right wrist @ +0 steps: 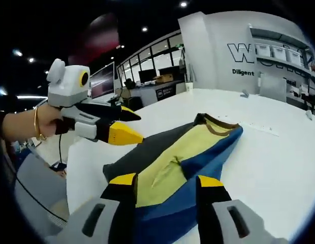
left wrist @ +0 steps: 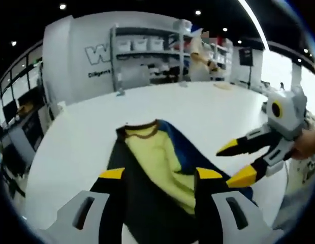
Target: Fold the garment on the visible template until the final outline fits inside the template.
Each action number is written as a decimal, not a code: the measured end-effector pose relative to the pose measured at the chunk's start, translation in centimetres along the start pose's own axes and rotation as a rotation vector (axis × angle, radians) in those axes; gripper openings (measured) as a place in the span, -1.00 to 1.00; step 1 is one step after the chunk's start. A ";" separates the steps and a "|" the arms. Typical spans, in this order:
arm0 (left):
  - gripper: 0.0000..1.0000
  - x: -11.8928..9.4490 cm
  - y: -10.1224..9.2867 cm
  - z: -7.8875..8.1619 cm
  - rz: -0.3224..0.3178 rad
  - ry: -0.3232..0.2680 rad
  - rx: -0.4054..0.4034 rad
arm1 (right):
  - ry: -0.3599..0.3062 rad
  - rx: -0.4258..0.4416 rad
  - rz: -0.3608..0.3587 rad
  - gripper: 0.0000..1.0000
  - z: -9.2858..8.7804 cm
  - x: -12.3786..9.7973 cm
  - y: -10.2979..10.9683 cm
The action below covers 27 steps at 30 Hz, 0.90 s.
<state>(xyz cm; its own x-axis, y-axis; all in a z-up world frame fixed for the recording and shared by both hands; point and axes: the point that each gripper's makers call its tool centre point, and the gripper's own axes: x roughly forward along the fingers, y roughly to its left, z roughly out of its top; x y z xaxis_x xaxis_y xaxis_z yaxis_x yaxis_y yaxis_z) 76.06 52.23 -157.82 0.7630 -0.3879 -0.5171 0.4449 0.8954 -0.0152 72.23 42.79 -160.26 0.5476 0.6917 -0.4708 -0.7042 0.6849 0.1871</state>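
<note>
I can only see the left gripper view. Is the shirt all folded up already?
Observer: Not fully. In the right gripper view the garment lies as a long strip on the white table, dark grey on one edge, yellow in the middle, blue on the other.
Operator: Where's your other grabber thing?
Observer: The left gripper is above the grey edge, and a hand wearing a thin bracelet holds it.
Operator: Is it pinching the shirt?
Observer: No. Its yellow tips point toward the garment, with nothing between them.
Operator: And the one I can see a bit of?
Observer: The right gripper has its jaws spread open over the near end of the garment.
</note>
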 end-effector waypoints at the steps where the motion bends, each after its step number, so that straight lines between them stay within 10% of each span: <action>1: -0.06 -0.2 -0.3 -0.3 -0.004 0.004 -0.002 | 0.005 0.006 -0.007 -0.21 -0.3 -0.3 0.1; 27: -0.39 -1.8 -5.0 -8.5 -0.020 0.243 -0.042 | 0.104 0.069 0.030 -0.36 -5.1 -3.1 4.6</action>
<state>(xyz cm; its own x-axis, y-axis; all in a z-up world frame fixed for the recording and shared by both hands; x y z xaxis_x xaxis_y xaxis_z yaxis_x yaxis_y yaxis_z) 68.49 50.34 -164.04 0.6172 -0.3460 -0.7066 0.4349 0.8985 -0.0601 64.96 42.58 -162.33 0.4744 0.6873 -0.5500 -0.6852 0.6806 0.2594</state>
